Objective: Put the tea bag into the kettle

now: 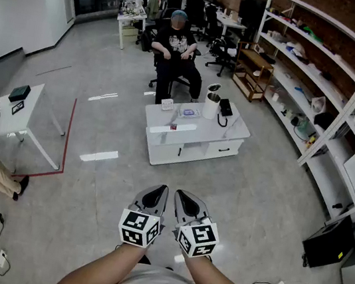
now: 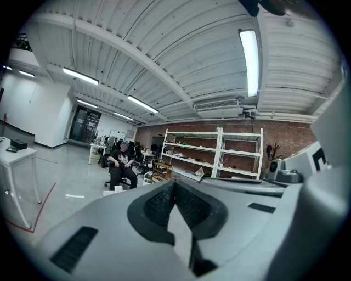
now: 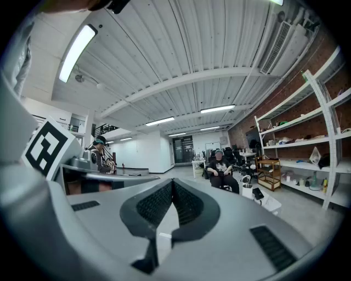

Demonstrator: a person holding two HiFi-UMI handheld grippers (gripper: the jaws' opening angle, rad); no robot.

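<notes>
From where I stood, the left gripper and right gripper were both clenched on nothing, well apart from the low table bearing the kettle and, presumably, the tea bag, too small to pick out, so arriving with jaws shut risked knocking it aside.

Head view looks steeply down from standing height toward a far-off bench; both gripper views face level, sharing the seated person and shelves.

Two tools, one white kettle, one low table, one seated person.
</notes>
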